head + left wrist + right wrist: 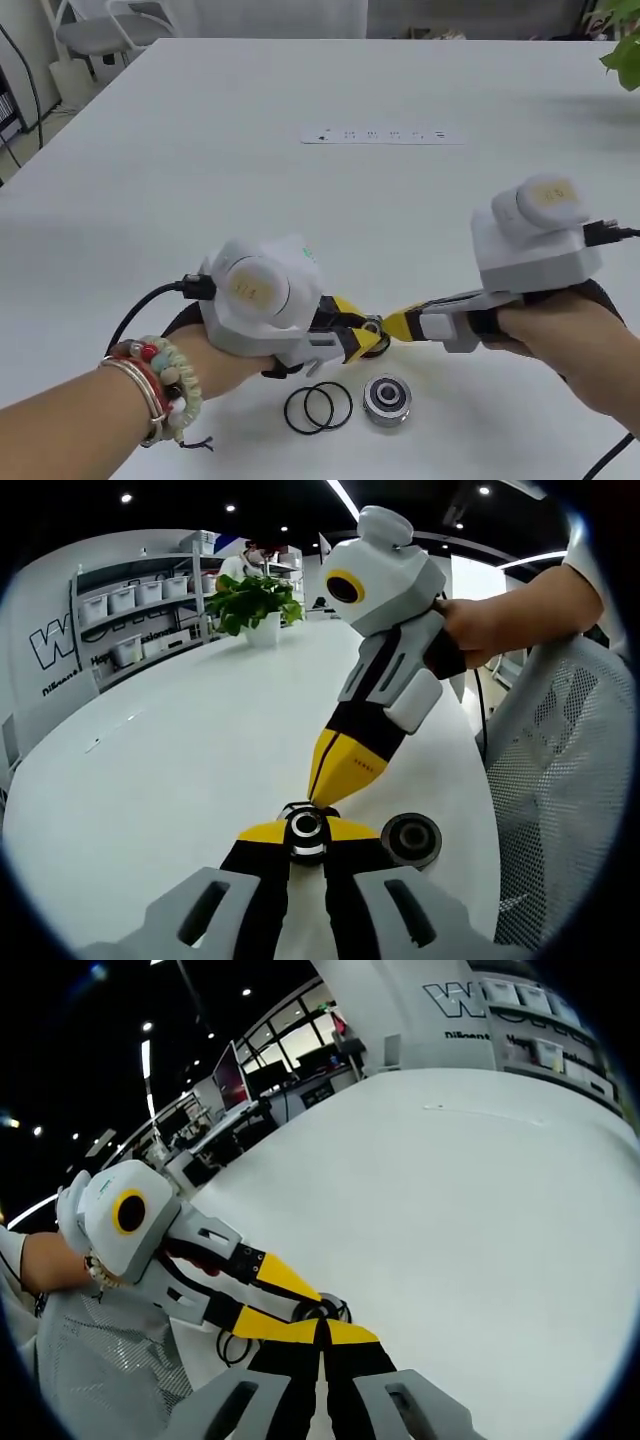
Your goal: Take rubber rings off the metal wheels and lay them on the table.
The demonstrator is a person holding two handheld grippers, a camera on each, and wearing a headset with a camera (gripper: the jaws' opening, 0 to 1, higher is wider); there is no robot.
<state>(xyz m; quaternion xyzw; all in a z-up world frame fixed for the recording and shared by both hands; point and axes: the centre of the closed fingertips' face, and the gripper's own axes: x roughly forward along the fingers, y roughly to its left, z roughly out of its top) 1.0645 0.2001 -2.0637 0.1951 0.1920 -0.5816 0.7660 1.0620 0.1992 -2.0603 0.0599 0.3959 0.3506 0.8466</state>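
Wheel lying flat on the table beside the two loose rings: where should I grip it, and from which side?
Probably across its dark outer rim, coming straight down. The wheel lies flat, hub up, so only the round side wall offers opposed faces. Set the jaws on its near and far sides, since the rings lie close on its left in the head view.

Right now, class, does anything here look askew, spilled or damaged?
Nothing stands out. Two rubber rings lie flat, overlapping, beside a metal wheel on the table. The left tongs grip a second wheel, and the shut right tongs touch it.
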